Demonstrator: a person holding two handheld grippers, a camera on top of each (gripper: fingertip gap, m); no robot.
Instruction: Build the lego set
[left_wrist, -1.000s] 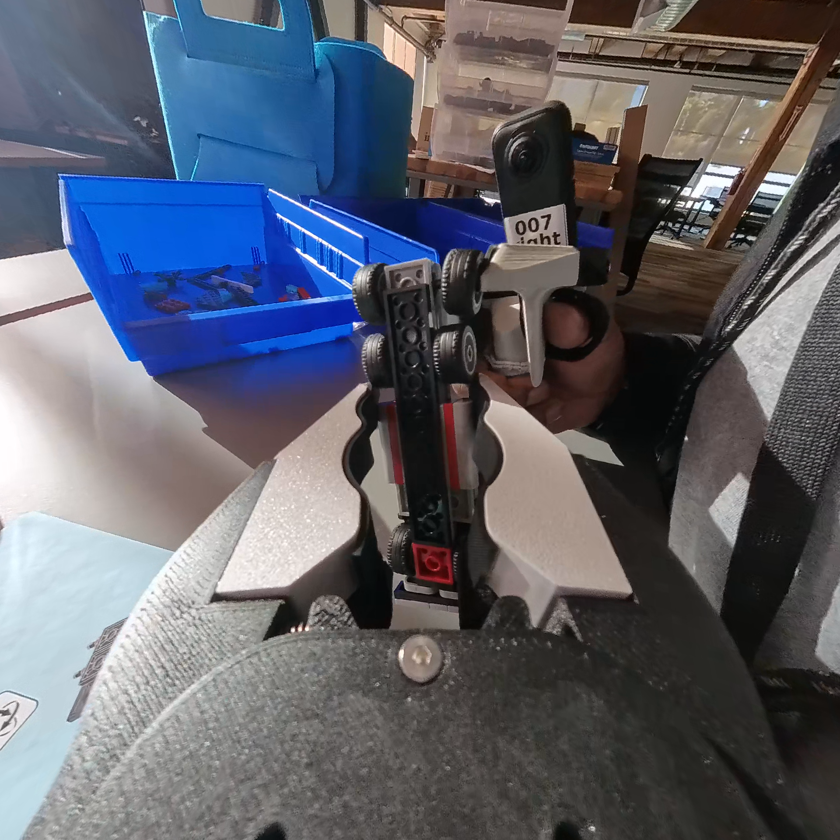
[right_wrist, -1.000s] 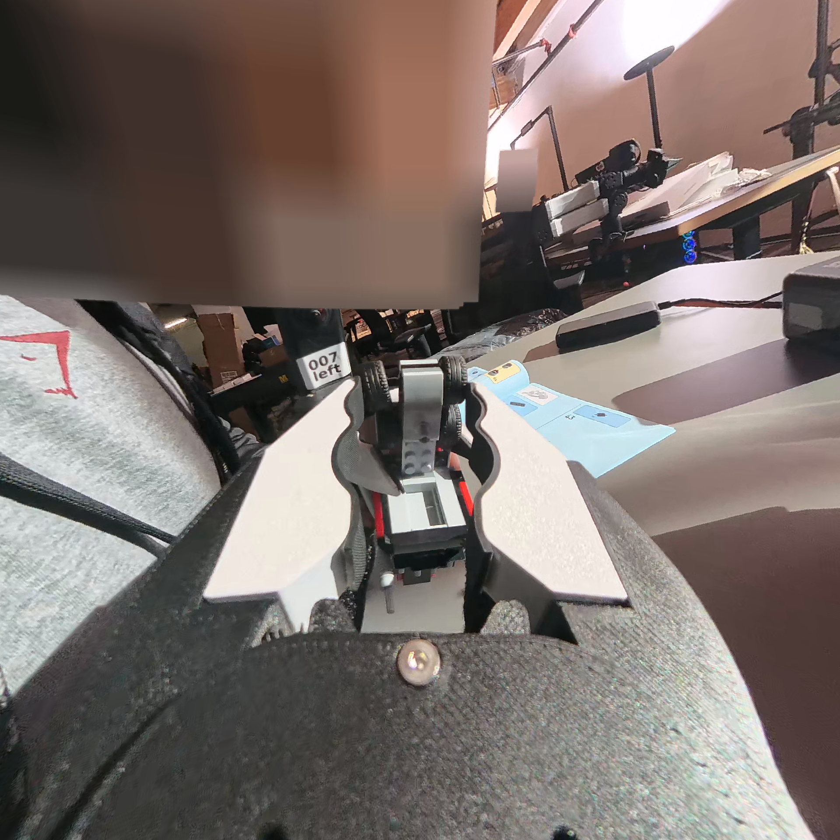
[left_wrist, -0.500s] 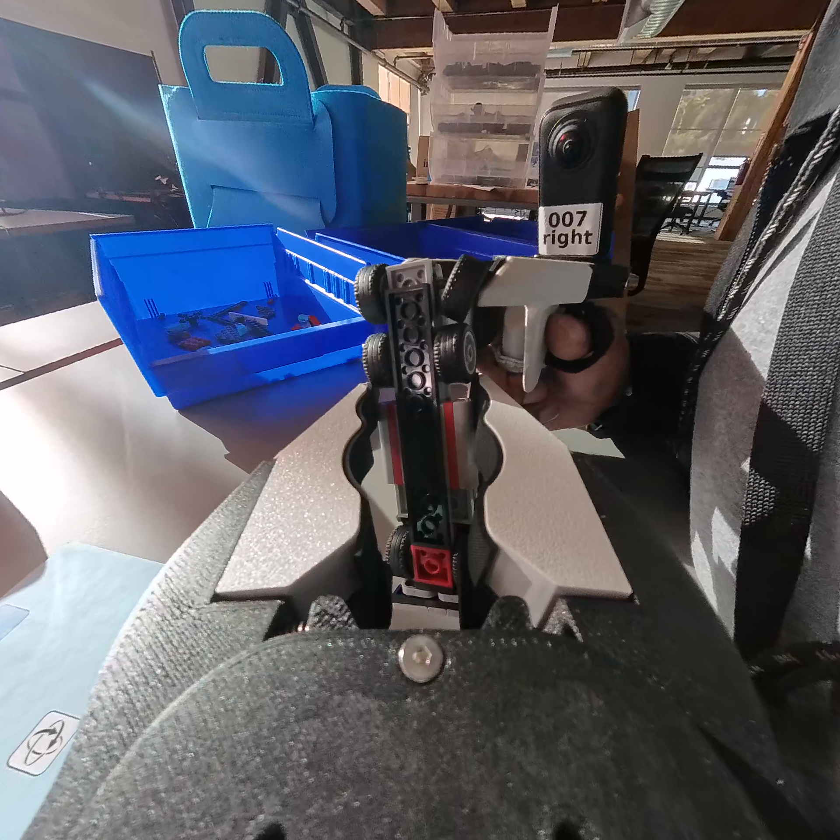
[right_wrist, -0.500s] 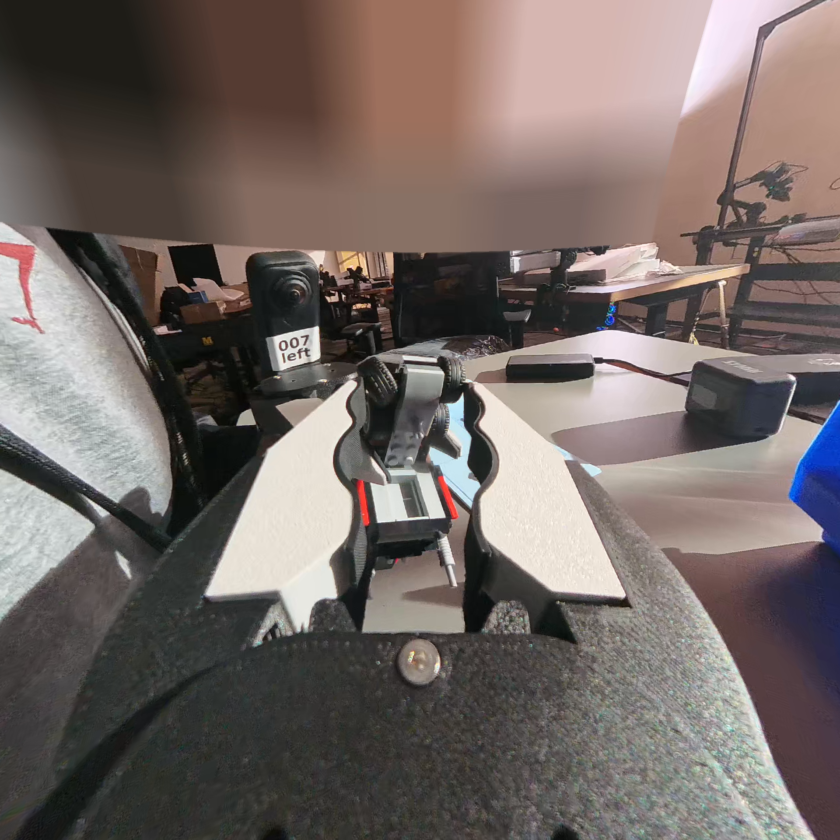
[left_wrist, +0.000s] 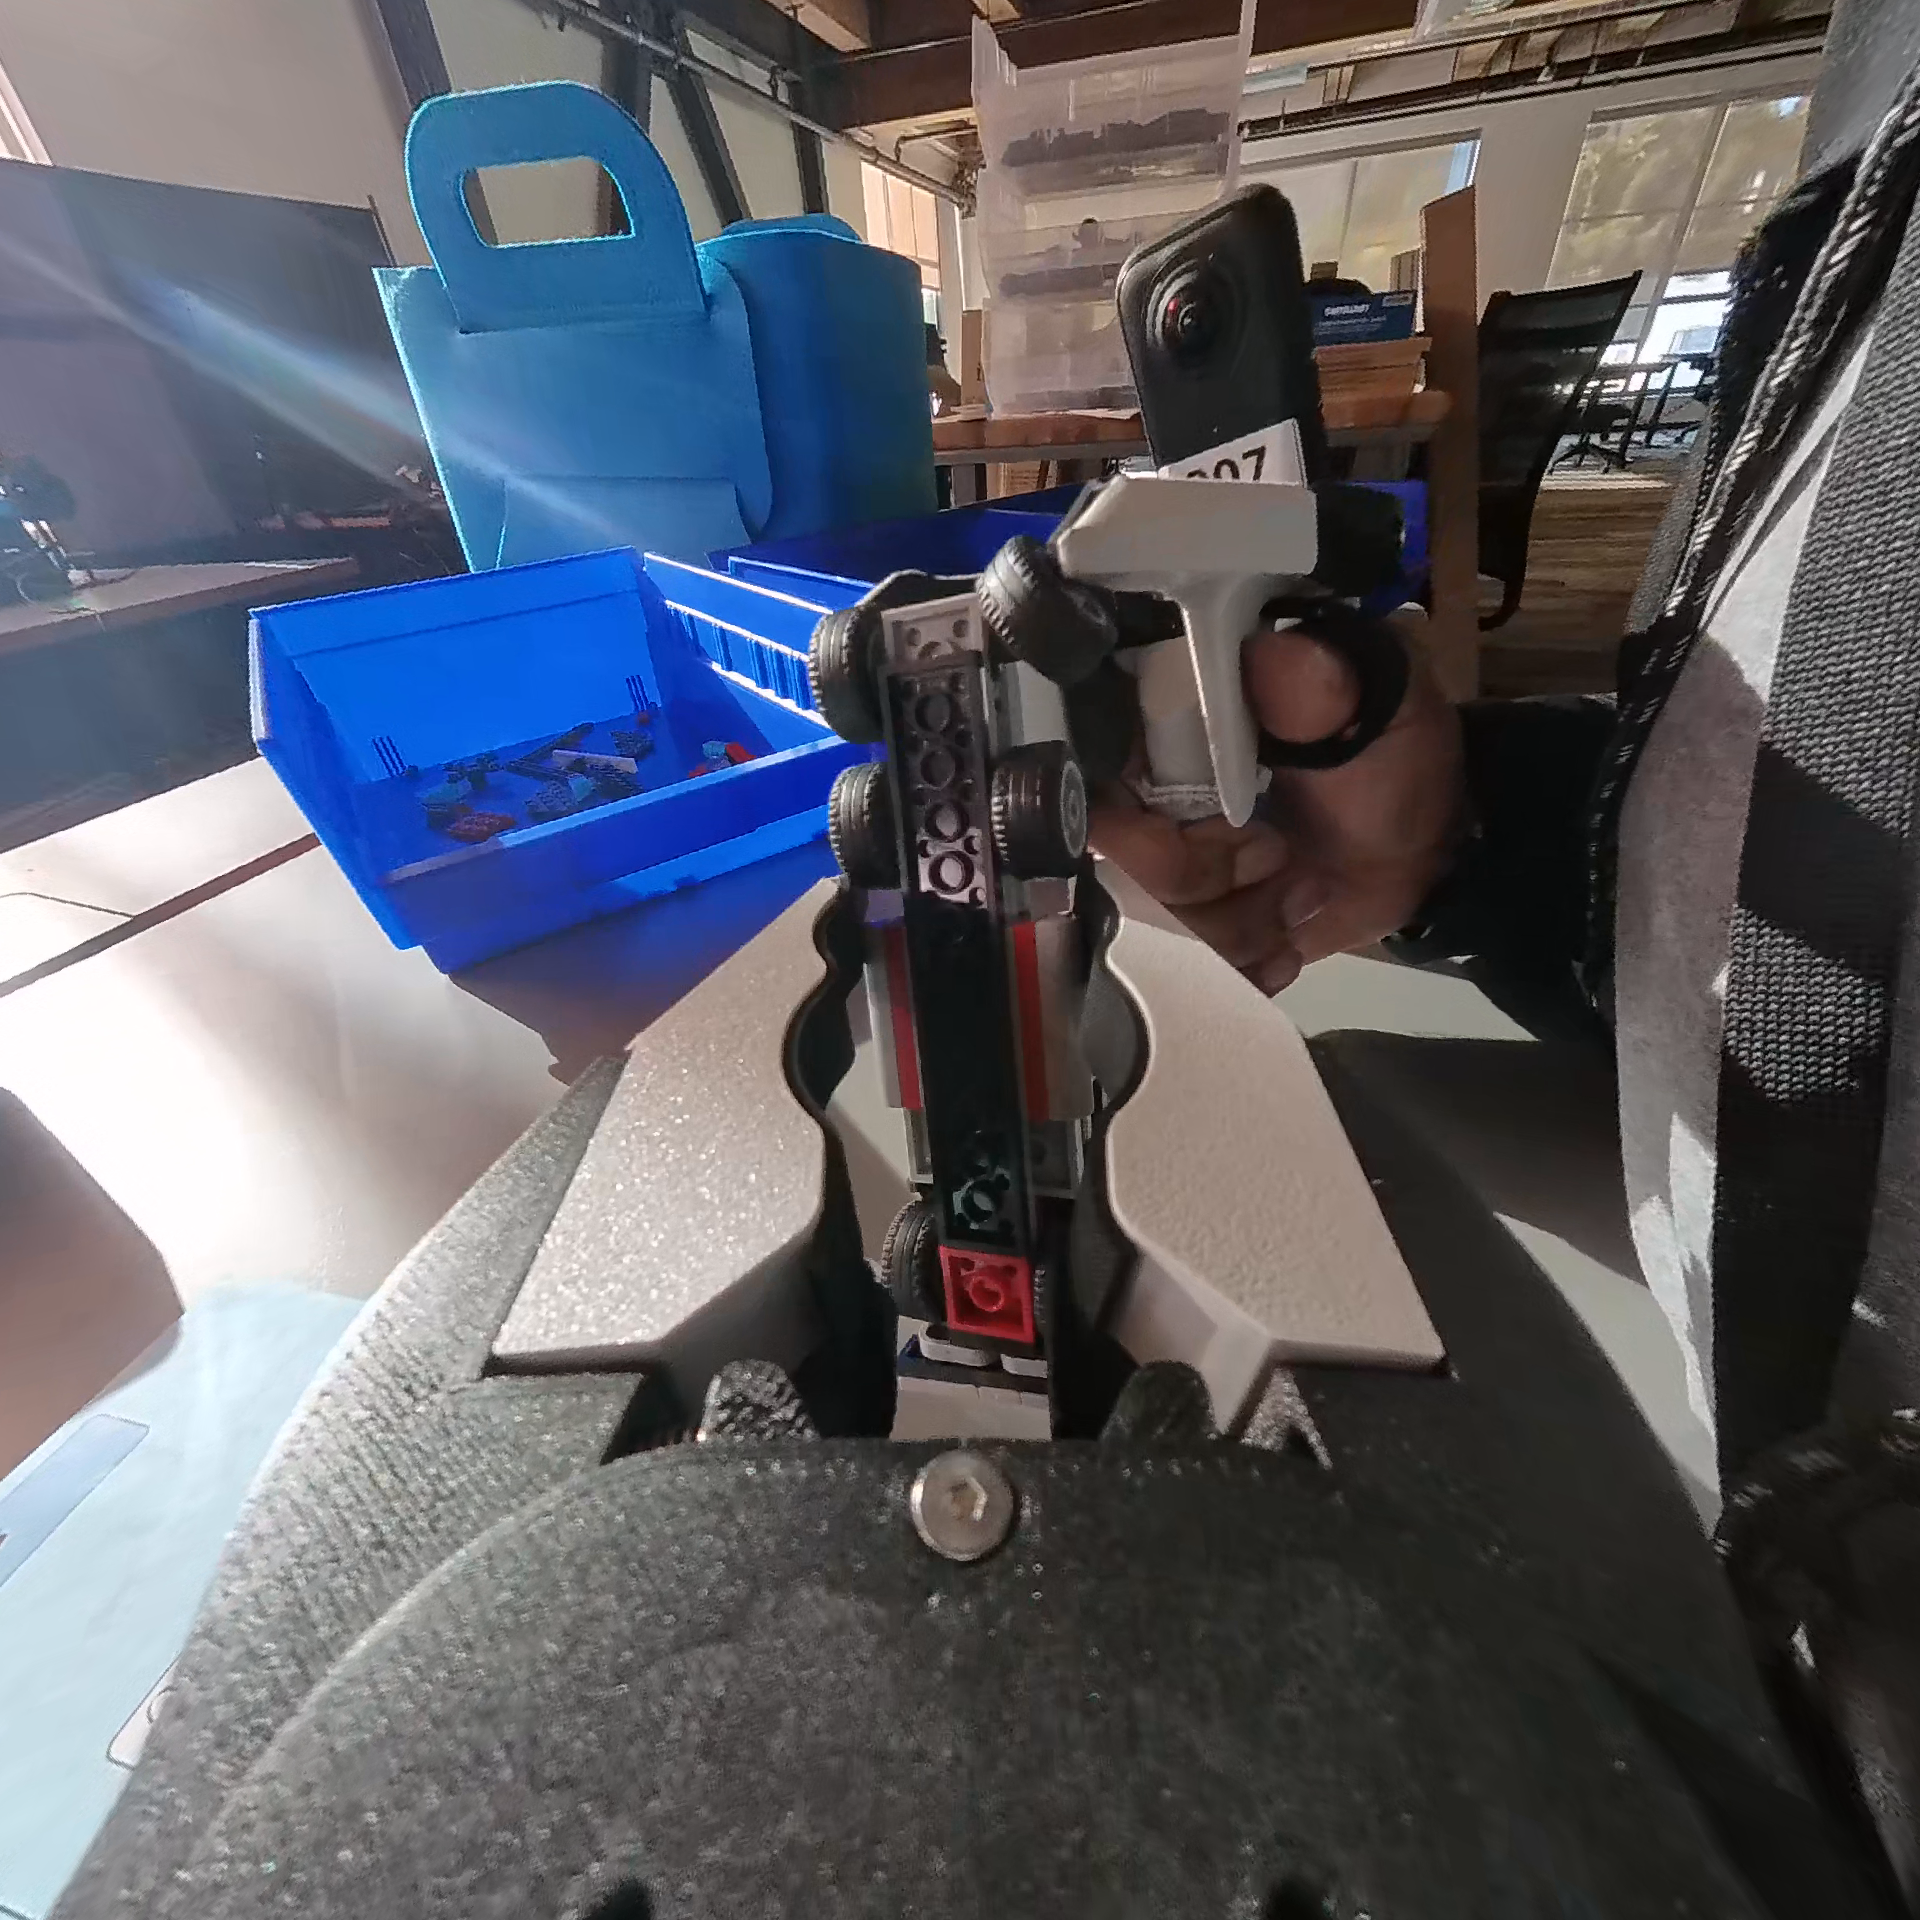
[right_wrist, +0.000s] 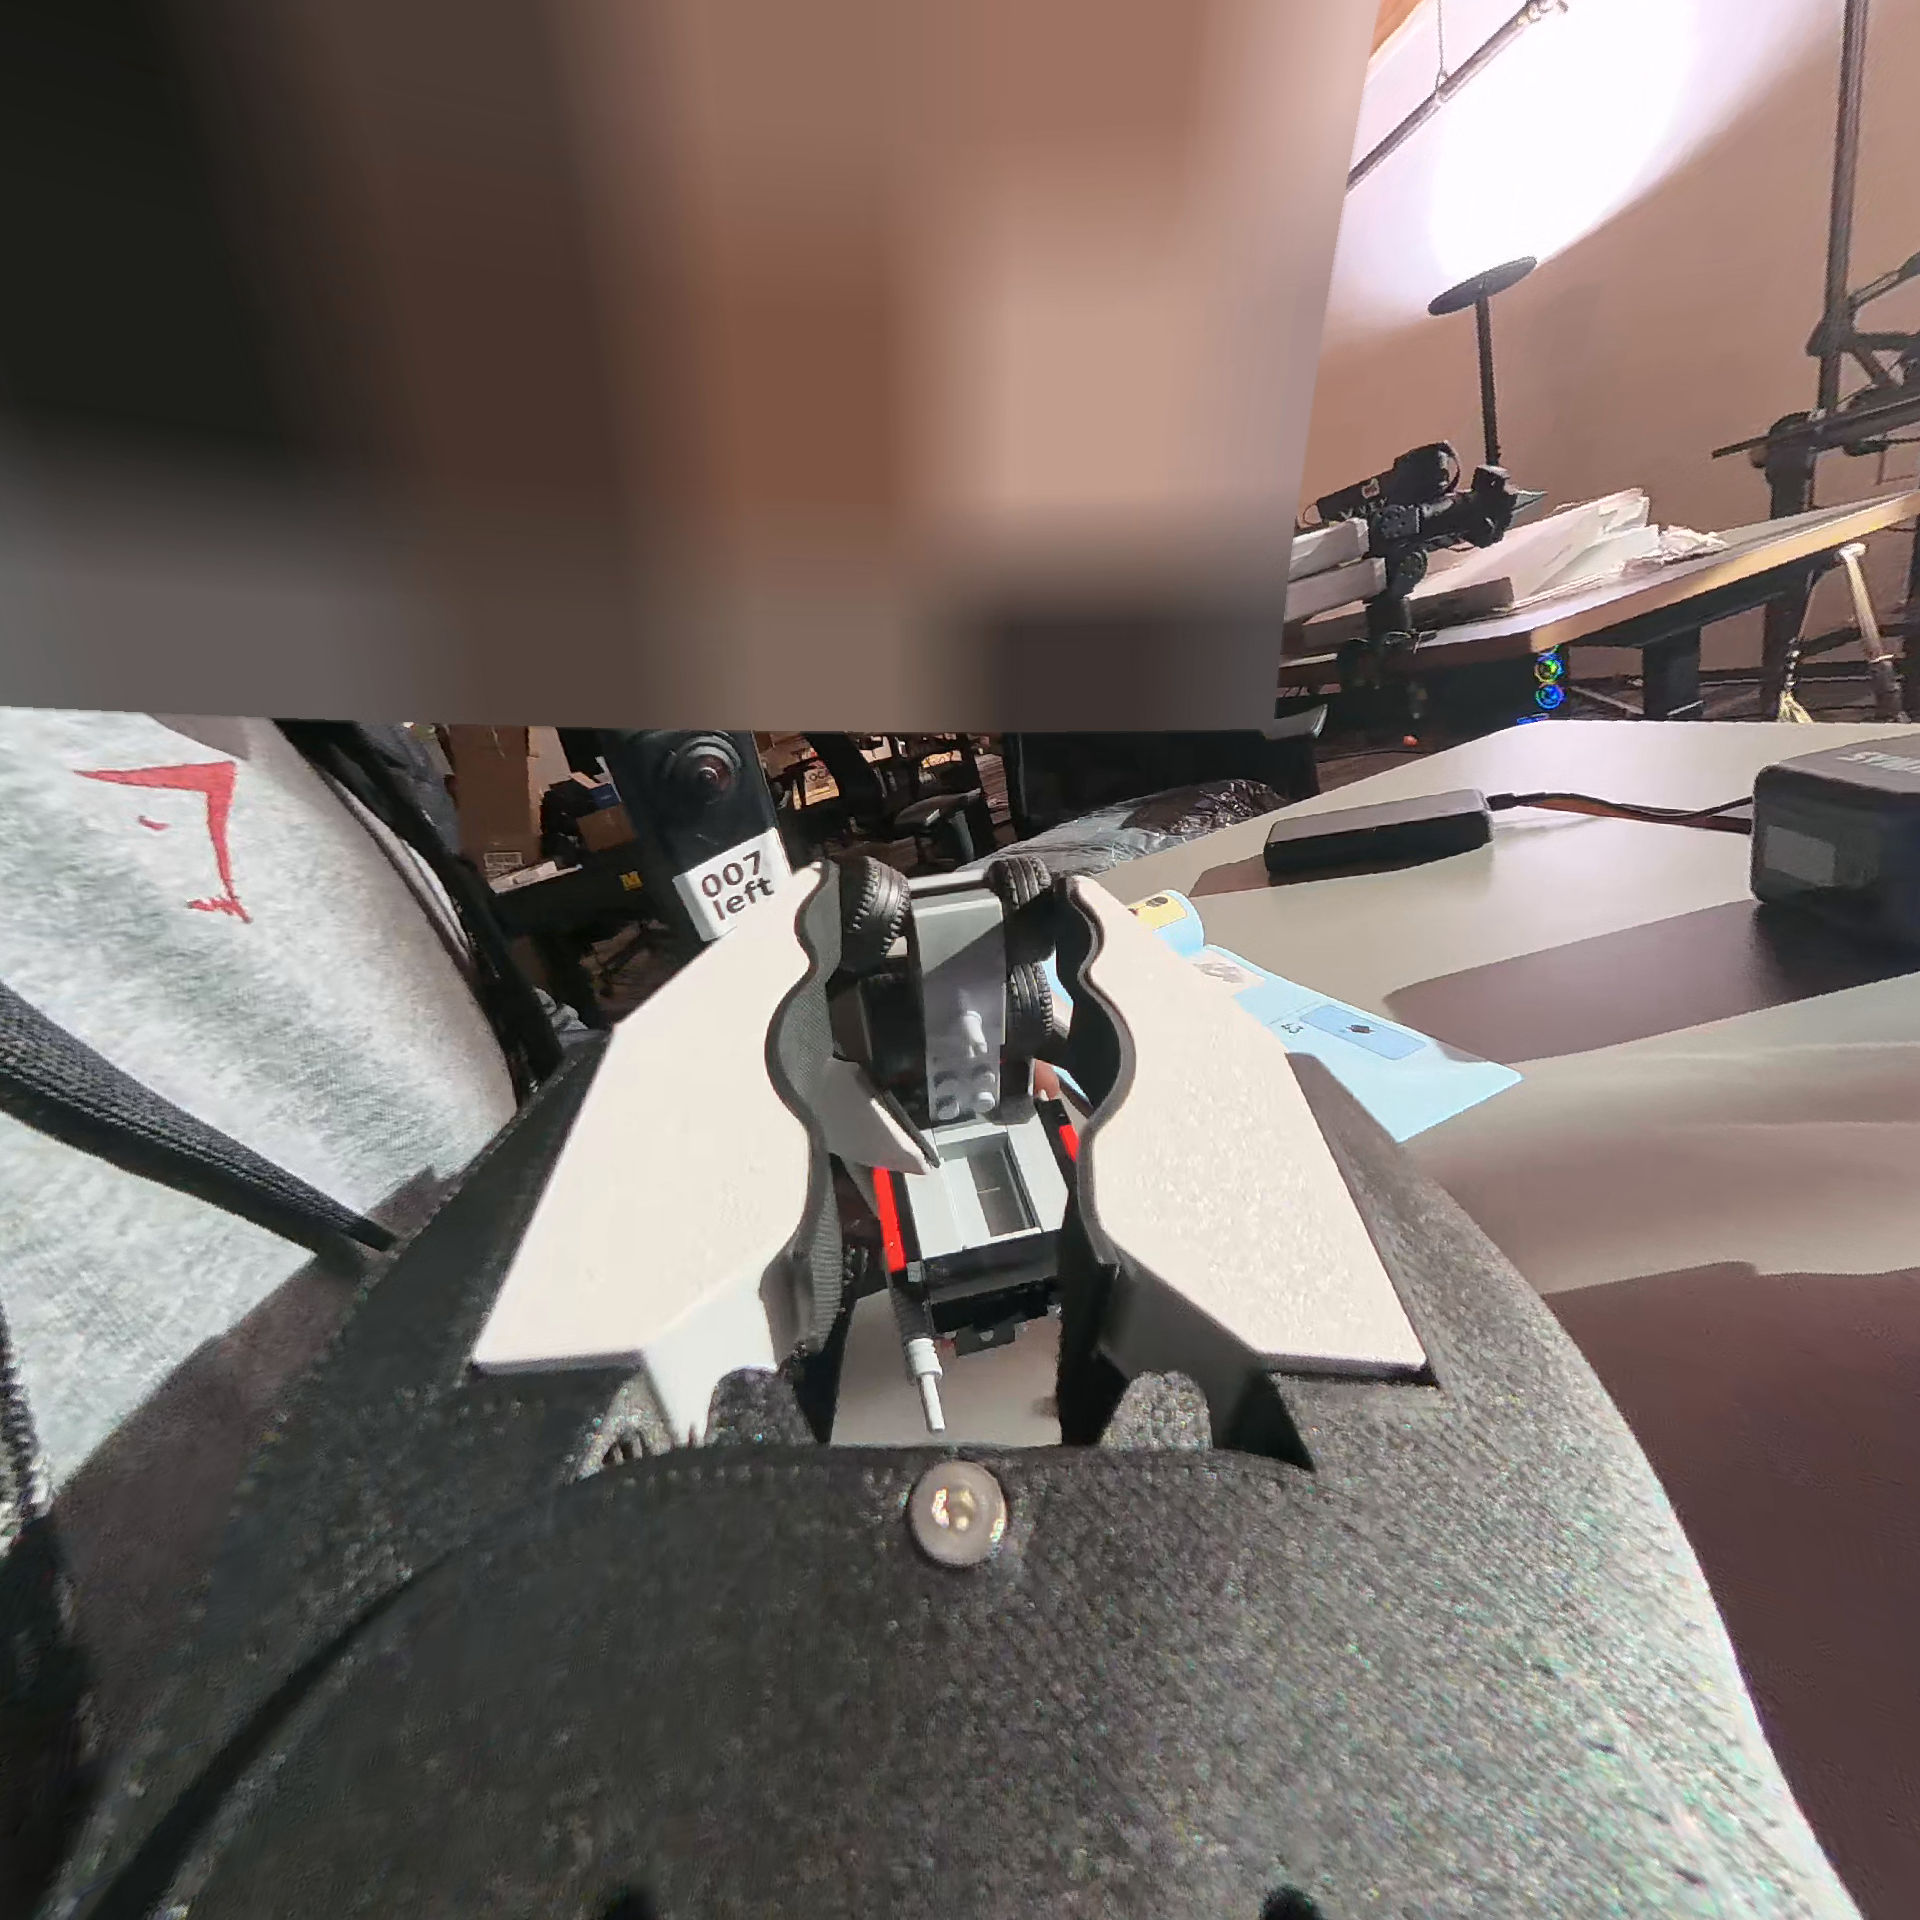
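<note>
Left wrist view: my left gripper (left_wrist: 971, 935) clamps the lego truck (left_wrist: 961, 997) belly-up; blue bin (left_wrist: 582, 894) behind. Right wrist view: my right gripper (right_wrist: 951, 971) pinches its wheeled end.

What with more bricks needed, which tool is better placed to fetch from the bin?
Probably right. The left tool grips the car along its length; the right tool only holds its wheel end, so it can let go for the bin.

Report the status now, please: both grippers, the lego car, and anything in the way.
Left gripper shut on lego car, underside showing. Right gripper shut on its wheel end. Car held in air between both; blue bin beyond, nothing blocking.
</note>
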